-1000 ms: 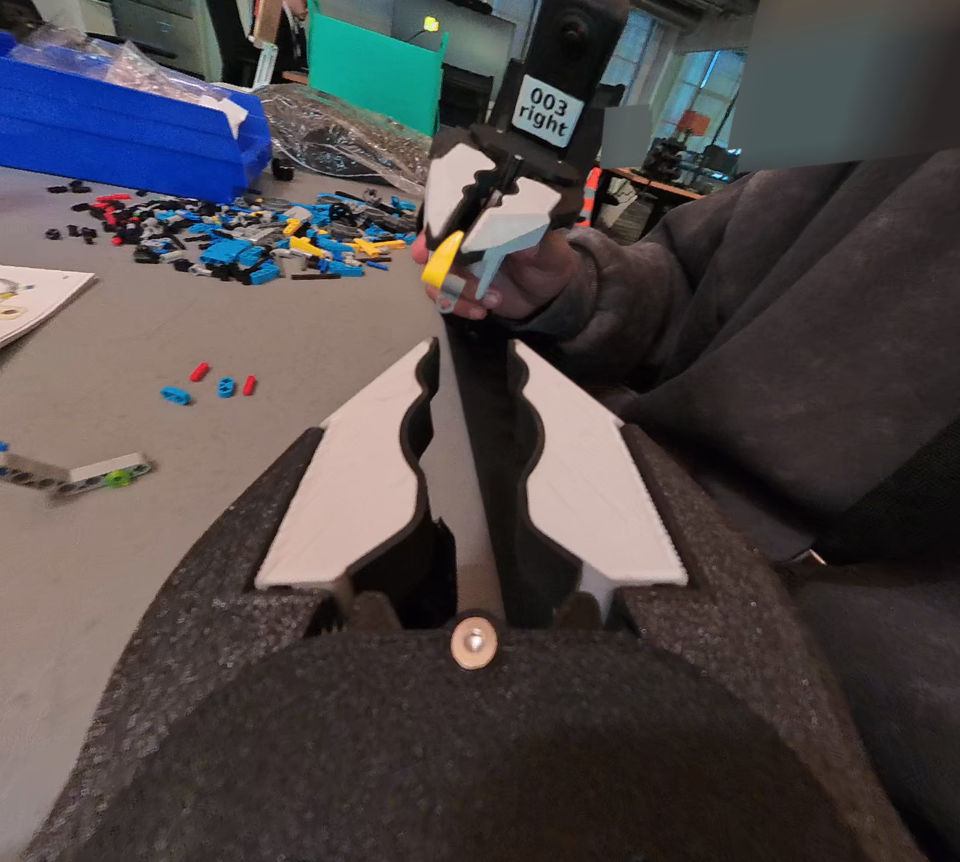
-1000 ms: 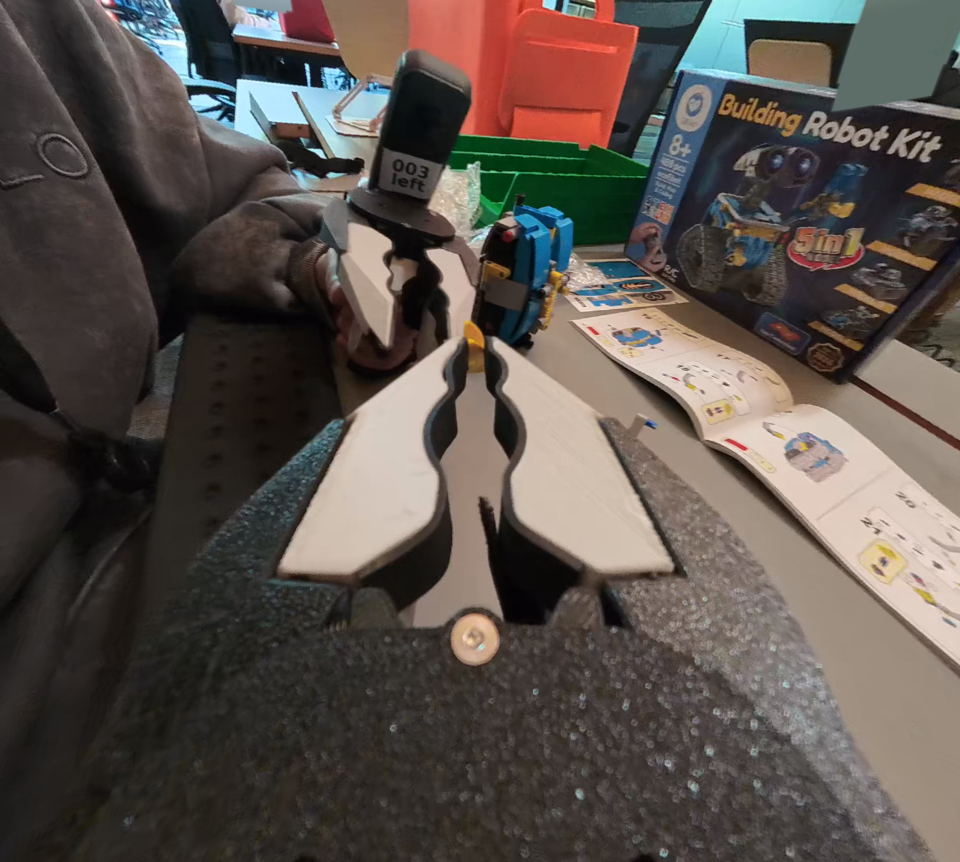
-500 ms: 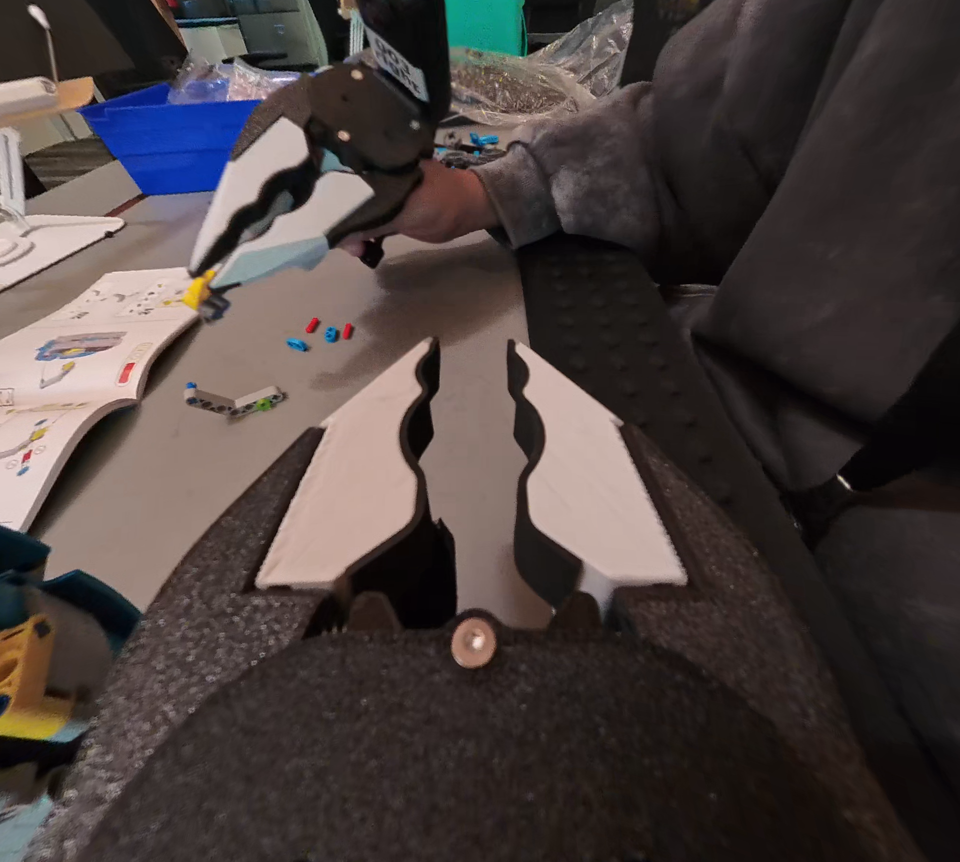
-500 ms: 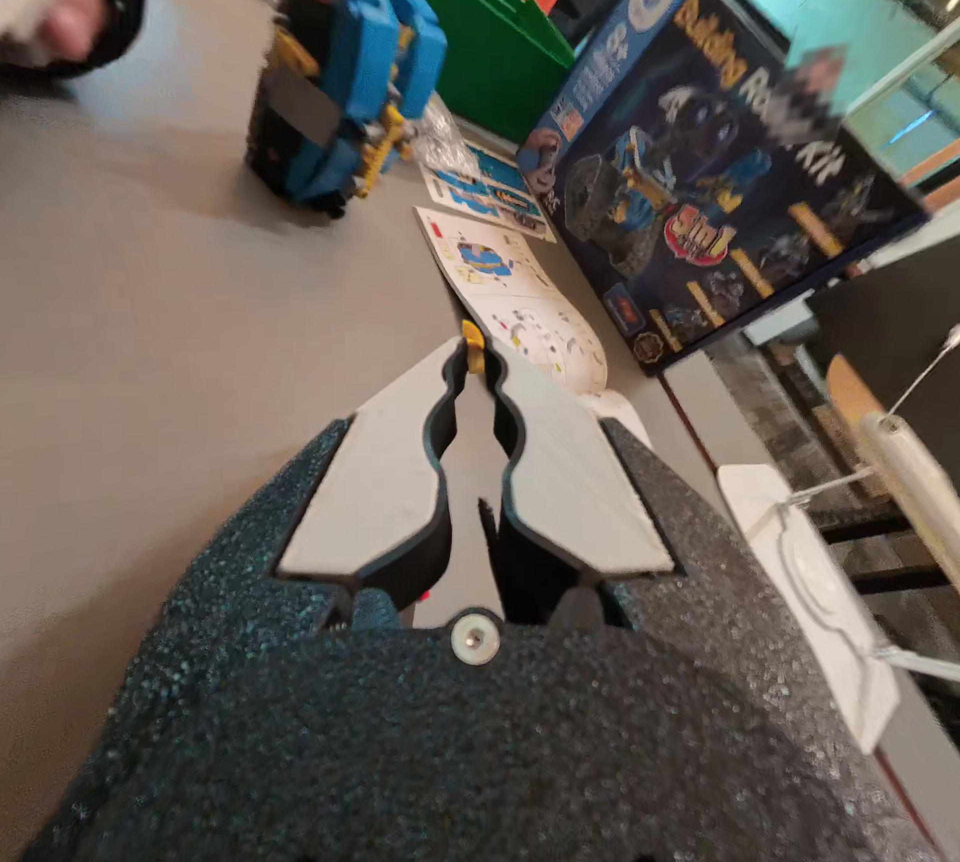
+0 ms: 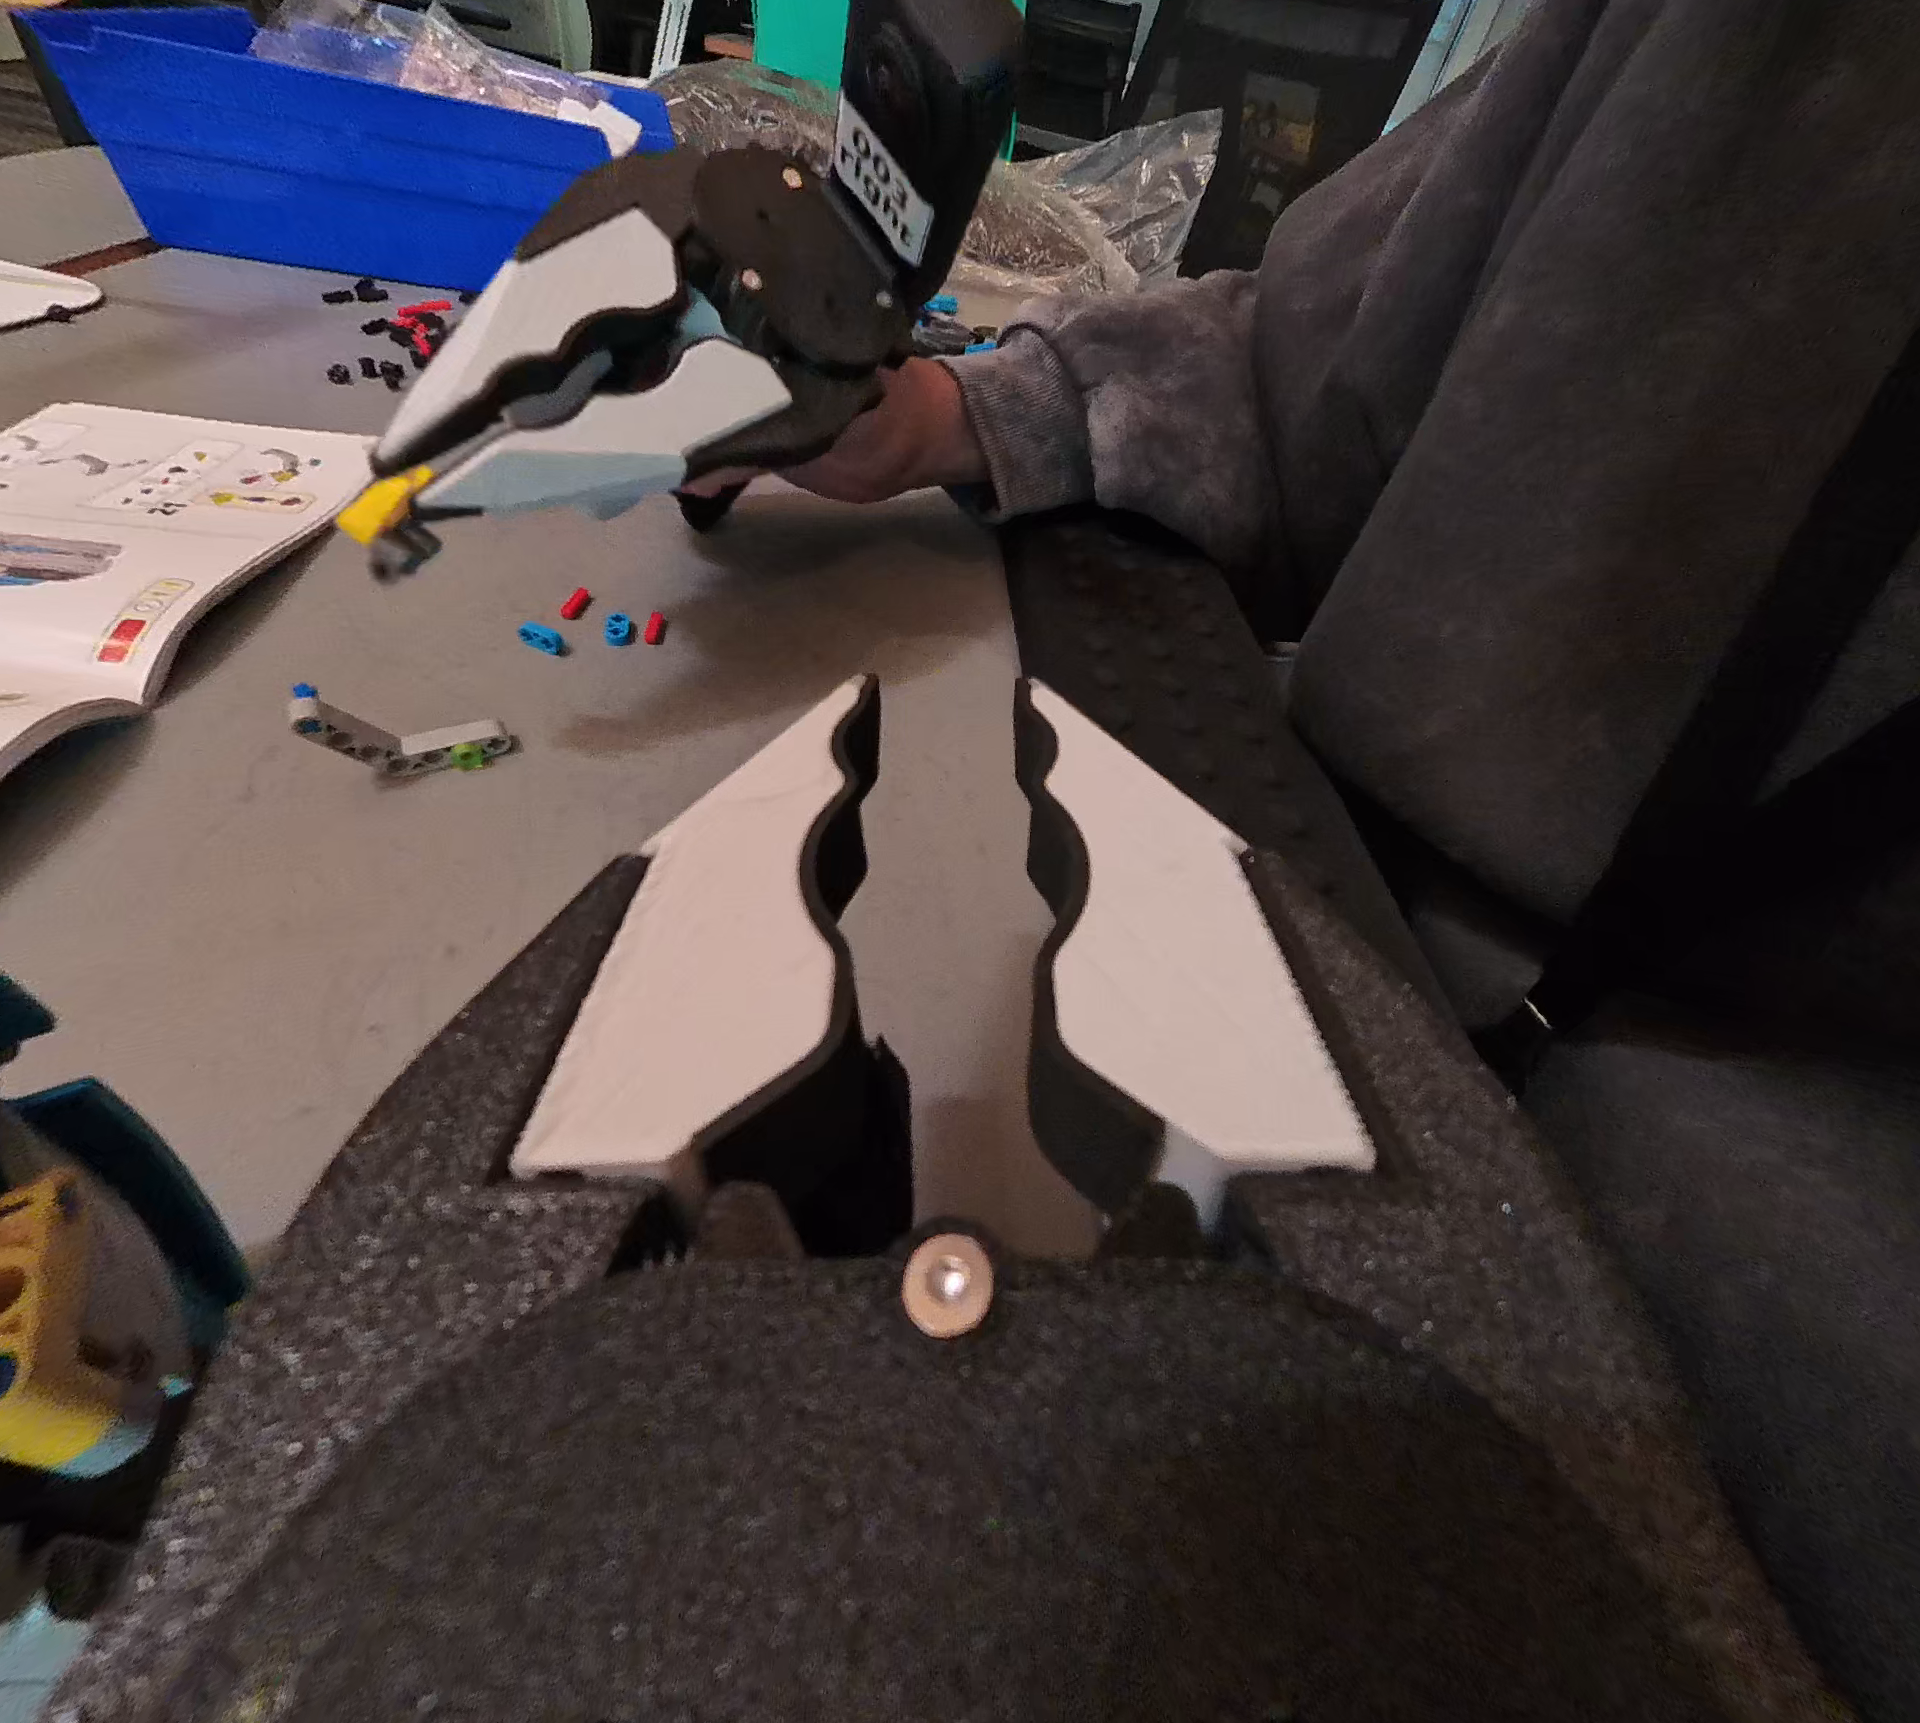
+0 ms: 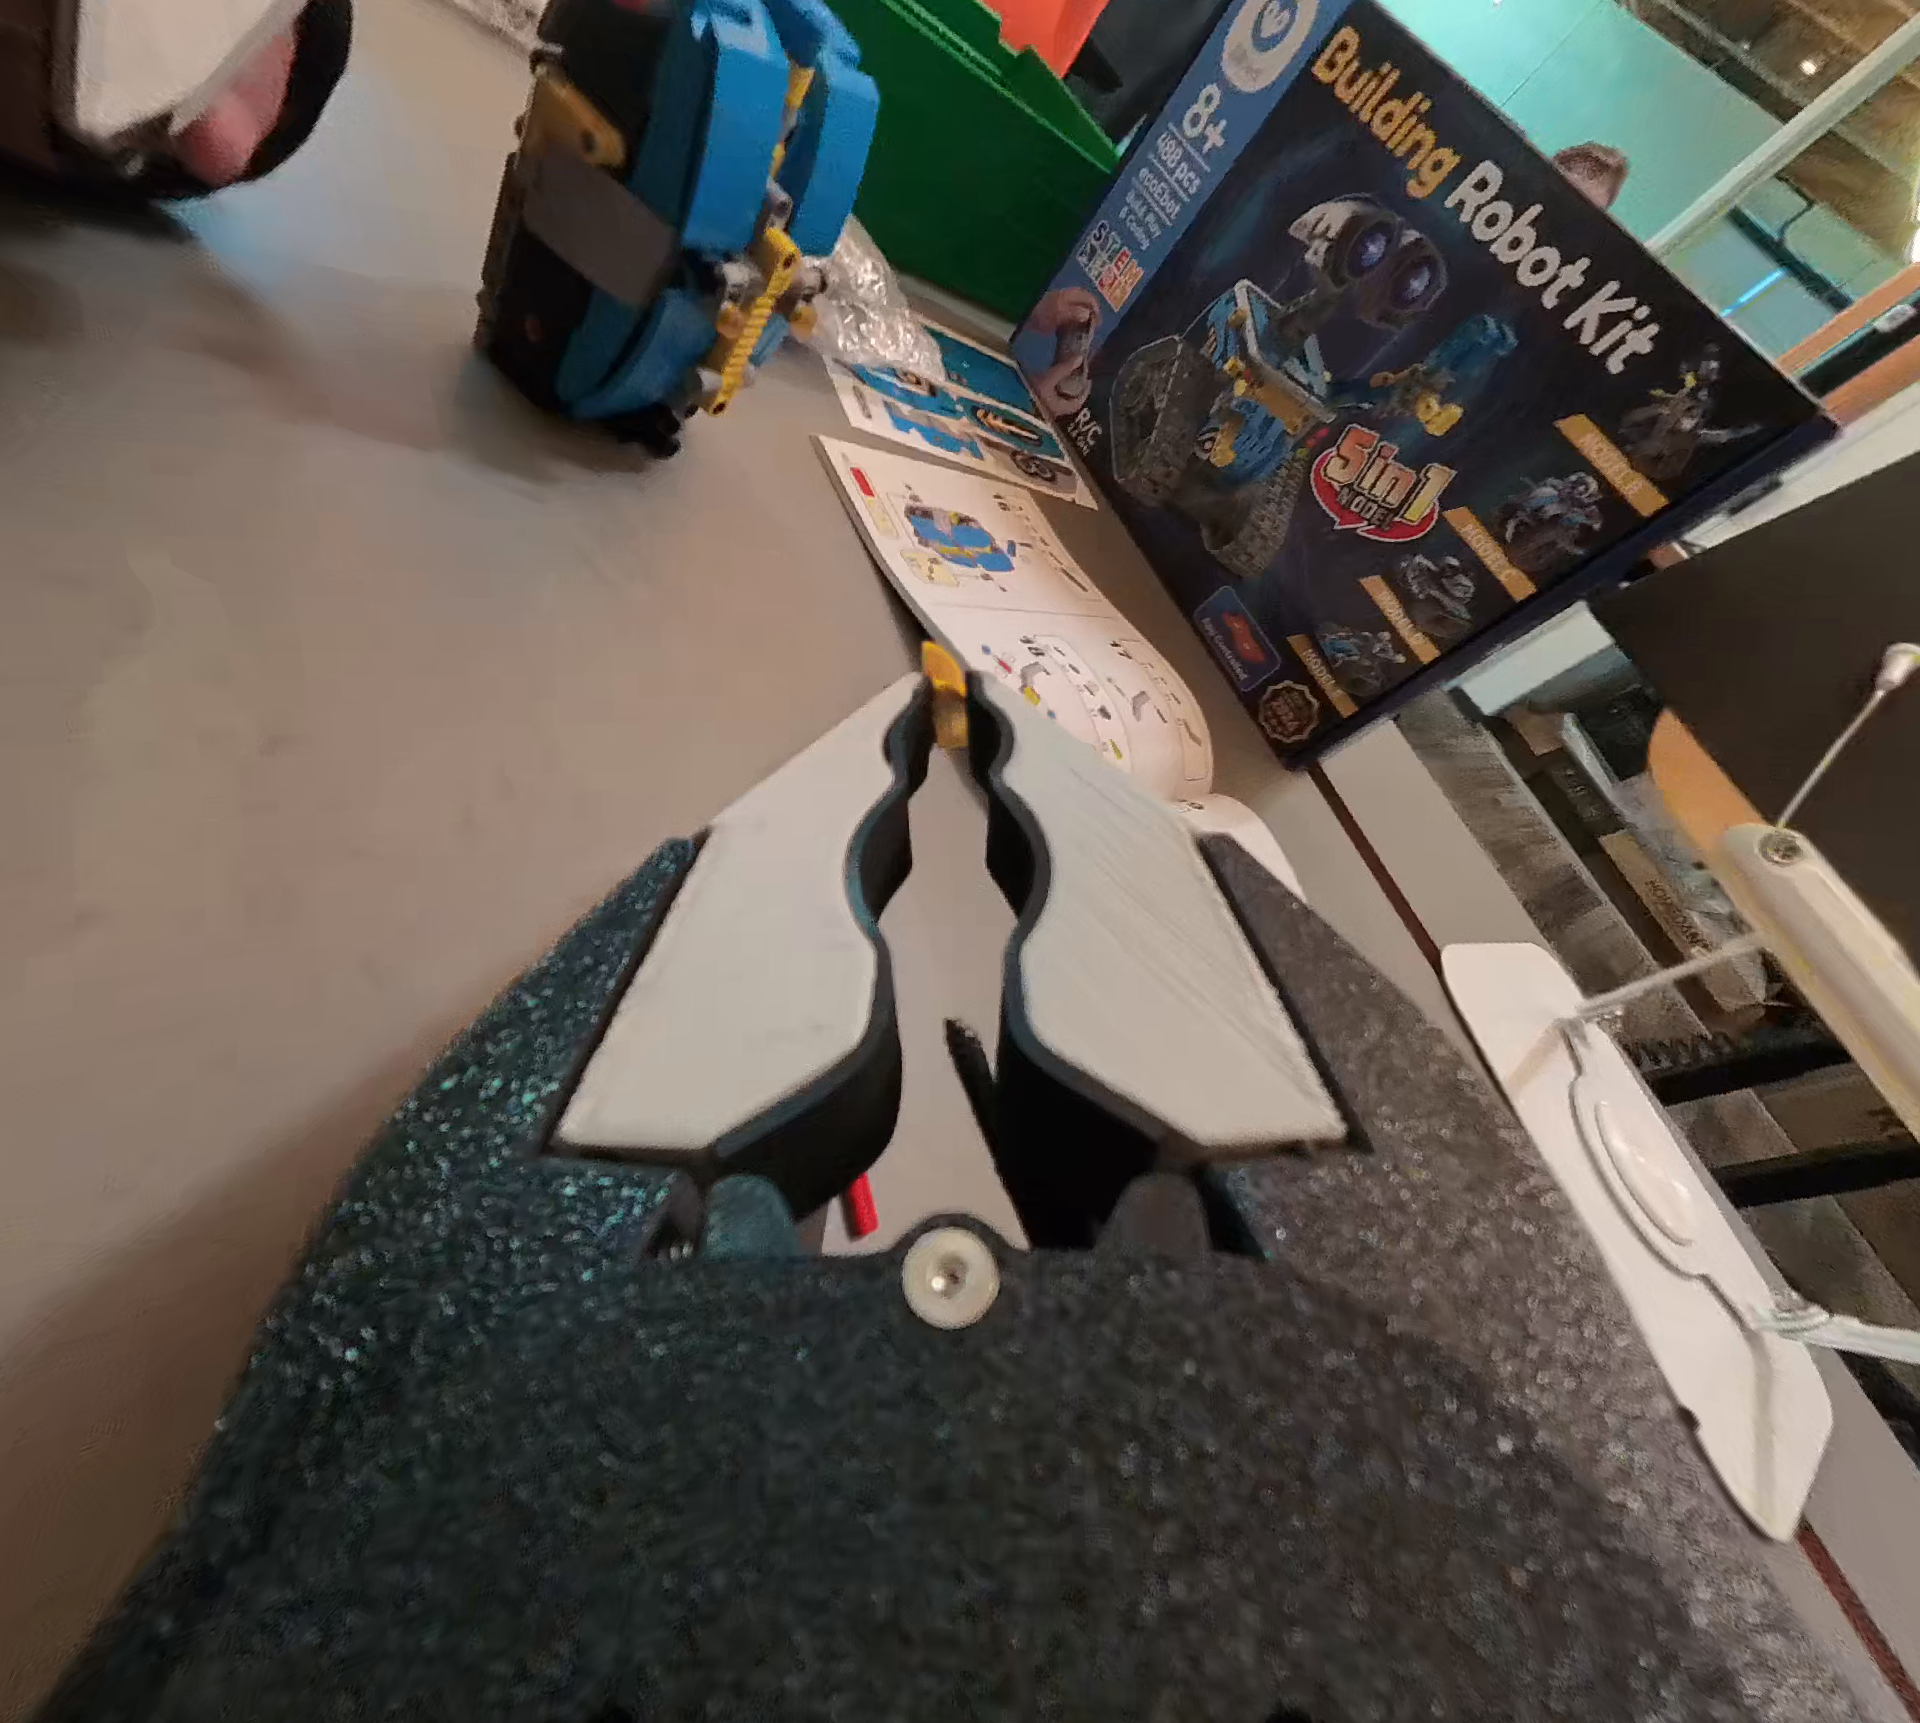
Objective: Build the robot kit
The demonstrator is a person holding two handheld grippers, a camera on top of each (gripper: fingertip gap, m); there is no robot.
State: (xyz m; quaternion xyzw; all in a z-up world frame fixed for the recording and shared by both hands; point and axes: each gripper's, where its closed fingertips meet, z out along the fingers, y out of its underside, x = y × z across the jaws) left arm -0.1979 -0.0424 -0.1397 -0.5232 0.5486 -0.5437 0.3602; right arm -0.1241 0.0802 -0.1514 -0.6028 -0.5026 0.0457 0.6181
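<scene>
Yellow piece [image 6: 943,705] pinched in right gripper [image 6: 948,715]; blue bin [image 5: 312,146] (plastic bags [image 5: 416,47] inside).

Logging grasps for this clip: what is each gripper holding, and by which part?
The right gripper pinches a small yellow piece at its fingertips, by one end; the other end sticks out. The left gripper holds nothing.

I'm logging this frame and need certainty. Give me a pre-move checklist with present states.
1. Right tongs shut on the yellow piece: ok.
2. Left tongs open and empty: ok.
3. Grip depth on the yellow piece: at the fingertips only, security cannot tell.
4. Open booklet lies just ahead of the right tongs: ok.
5. Small red and blue pins apart from both tongs: ok.
</scene>
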